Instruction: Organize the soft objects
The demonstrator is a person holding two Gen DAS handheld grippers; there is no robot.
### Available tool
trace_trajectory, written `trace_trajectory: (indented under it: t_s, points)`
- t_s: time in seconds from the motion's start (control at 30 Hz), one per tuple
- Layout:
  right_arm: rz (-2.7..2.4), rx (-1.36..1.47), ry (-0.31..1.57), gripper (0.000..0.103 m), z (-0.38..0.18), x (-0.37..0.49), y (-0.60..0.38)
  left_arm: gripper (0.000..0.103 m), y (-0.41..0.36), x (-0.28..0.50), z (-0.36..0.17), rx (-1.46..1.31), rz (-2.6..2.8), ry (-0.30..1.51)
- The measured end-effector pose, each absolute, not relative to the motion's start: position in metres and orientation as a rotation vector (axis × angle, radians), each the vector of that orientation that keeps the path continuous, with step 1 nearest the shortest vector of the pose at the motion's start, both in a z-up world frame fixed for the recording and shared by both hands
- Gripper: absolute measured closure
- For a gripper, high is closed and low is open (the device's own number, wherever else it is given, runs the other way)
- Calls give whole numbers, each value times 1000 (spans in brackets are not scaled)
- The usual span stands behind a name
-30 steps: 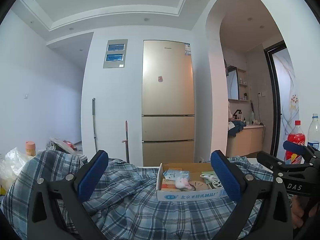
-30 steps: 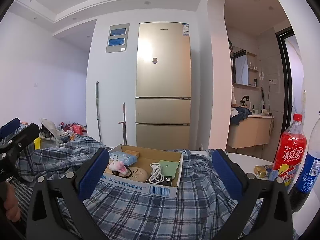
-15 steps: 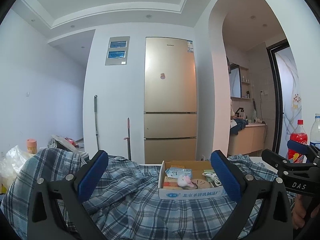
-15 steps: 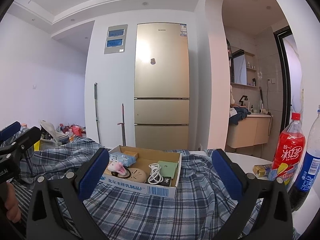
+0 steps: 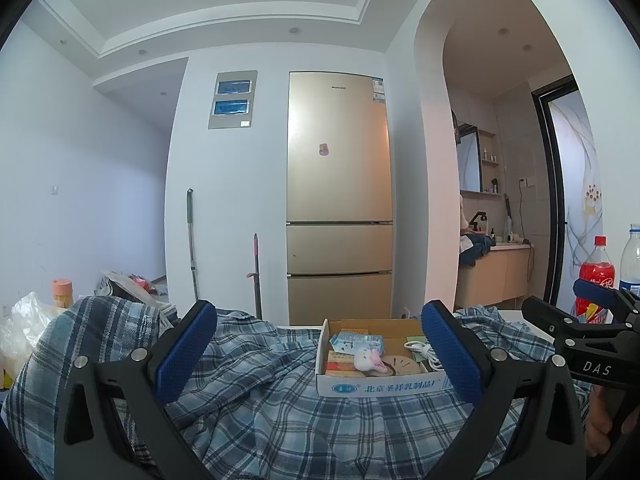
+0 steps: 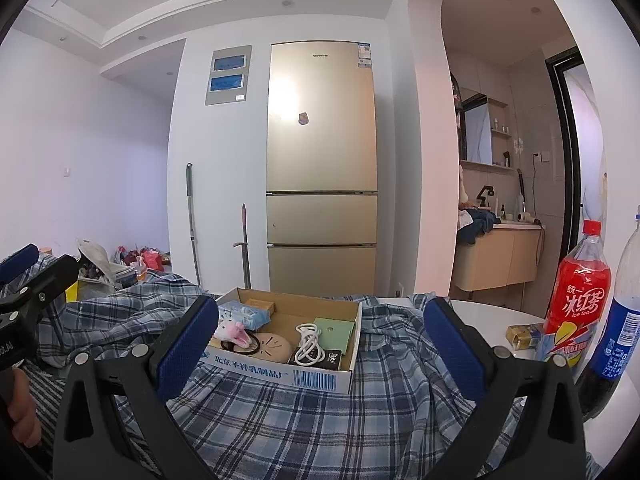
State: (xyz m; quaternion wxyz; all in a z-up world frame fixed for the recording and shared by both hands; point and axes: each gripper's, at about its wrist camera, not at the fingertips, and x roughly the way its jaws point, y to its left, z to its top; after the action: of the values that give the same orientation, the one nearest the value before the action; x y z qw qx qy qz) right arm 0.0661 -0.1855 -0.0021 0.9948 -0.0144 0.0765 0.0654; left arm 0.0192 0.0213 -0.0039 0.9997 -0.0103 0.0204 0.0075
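A crumpled blue plaid shirt [image 5: 256,396] covers the table and also fills the lower right wrist view [image 6: 280,420]. A shallow cardboard box [image 5: 384,386] sits on it, holding a small pink-and-white plush toy [image 5: 370,360], a tissue pack, a white cable and other small items; the box [image 6: 280,372] and the toy [image 6: 232,330] also show in the right wrist view. My left gripper [image 5: 318,350] is open and empty, low over the shirt in front of the box. My right gripper [image 6: 320,344] is open and empty, just before the box.
A red iced-tea bottle [image 6: 576,300] and a blue-labelled dark bottle [image 6: 616,332] stand on the white table [image 6: 492,316] at right, with a small yellow pack [image 6: 520,336]. A gold fridge [image 5: 338,200] stands behind. Bags and clutter [image 5: 24,328] lie at left.
Both views have tilted slightly upward, so the box and shirt sit lower in frame. Both grippers stay open and empty.
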Motion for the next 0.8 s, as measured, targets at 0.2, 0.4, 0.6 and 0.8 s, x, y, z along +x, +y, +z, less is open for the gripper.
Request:
trace_trajectory:
  t_s: [0.2,0.4,0.6,0.8]
  points:
    - [132,-34,150,1,-2,66,-184,0,21,19,-4,-19,15,39]
    - [132,-34,150,1,-3,66,-183,0,22,20,-5,-18,13,37]
    - [132,-35,150,1,-3,66,-183,0,21,20,-5,-18,13,38]
    - [132,-37,151,1,-3,66,-183,0,21,20,-5,-18,13,38]
